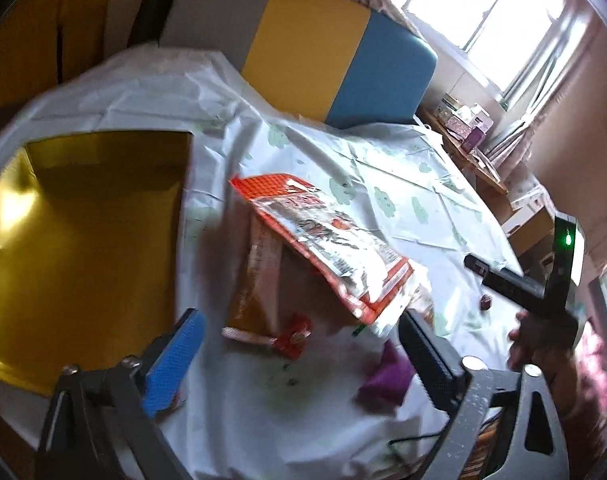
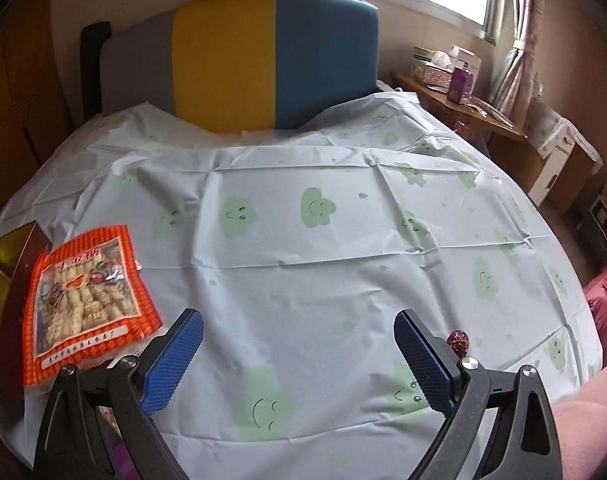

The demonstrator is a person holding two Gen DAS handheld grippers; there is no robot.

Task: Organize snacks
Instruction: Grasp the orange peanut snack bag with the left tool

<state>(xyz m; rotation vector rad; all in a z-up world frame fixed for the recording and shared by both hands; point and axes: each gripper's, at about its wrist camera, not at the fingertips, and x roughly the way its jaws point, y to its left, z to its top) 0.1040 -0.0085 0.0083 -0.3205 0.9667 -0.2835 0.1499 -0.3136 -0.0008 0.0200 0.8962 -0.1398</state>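
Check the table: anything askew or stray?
Yes. The orange snack bag lies tilted on other packets in a loose pile beside the gold box, not in it. One small red wrapped sweet sits alone on the cloud-print tablecloth, away from the pile.

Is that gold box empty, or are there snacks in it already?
Empty as far as it shows: the gold box shows only bare shiny walls and floor. Its near corner is hidden behind the left gripper.

A: Where's open room?
B: The middle of the cloth-covered surface [image 2: 303, 248] ahead of the right tool [image 2: 299, 354] lies bare.
A: Obstacles?
B: Orange snack bag [image 2: 87, 296] left, gold box [image 1: 83, 240] beyond it, 1 small red candy [image 2: 458, 340] just right.
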